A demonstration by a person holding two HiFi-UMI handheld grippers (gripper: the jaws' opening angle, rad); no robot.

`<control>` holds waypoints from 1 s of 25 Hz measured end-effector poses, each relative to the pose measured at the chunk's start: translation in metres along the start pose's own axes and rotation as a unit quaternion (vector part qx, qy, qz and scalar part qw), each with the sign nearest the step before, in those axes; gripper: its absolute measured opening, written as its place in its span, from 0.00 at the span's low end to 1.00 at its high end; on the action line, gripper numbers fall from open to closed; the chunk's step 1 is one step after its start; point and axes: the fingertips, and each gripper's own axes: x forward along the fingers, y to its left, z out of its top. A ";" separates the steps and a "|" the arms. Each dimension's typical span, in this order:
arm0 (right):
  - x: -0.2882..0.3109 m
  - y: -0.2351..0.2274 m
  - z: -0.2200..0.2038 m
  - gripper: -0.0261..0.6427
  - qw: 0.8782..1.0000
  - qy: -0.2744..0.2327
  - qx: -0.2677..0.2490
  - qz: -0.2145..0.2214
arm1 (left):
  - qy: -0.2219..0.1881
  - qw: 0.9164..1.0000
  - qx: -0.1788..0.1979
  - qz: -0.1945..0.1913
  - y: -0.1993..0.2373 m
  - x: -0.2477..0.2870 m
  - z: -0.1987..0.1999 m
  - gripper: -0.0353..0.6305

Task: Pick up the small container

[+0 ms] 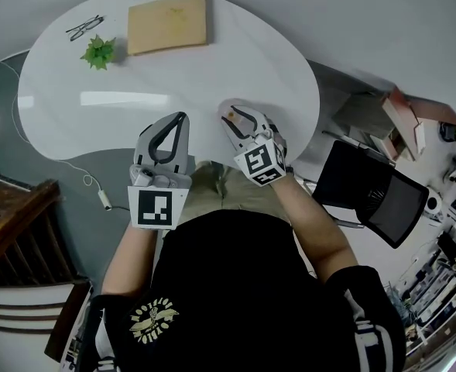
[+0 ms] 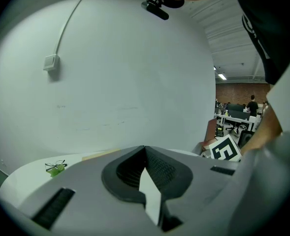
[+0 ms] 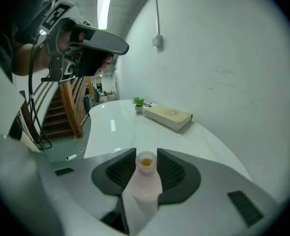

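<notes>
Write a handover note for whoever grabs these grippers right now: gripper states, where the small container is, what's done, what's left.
Left gripper: shut, empty, by the white table's near edge.
Right gripper: jaws closed on the small container, pads at its neck.
Container: upright, open-topped, at the near edge.
Done: grasp. Left: lift it; no lift shows yet.

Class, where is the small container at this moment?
In the right gripper view, the container stands upright between the jaws of the right gripper, at the near edge of the white table, well short of the book and plant.
</notes>
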 end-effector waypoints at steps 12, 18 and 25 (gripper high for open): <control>-0.007 -0.008 0.017 0.24 0.999 0.021 0.048 0.004 | -0.023 0.999 0.022 0.006 0.020 -0.019 0.033 0.08; -0.030 -0.008 0.048 0.24 0.998 0.012 0.061 0.000 | -0.034 0.999 0.027 0.001 0.028 -0.024 0.047 0.08; -0.060 -0.012 0.086 0.24 0.998 -0.003 0.063 -0.010 | -0.041 0.998 0.041 -0.009 0.027 -0.023 0.073 0.08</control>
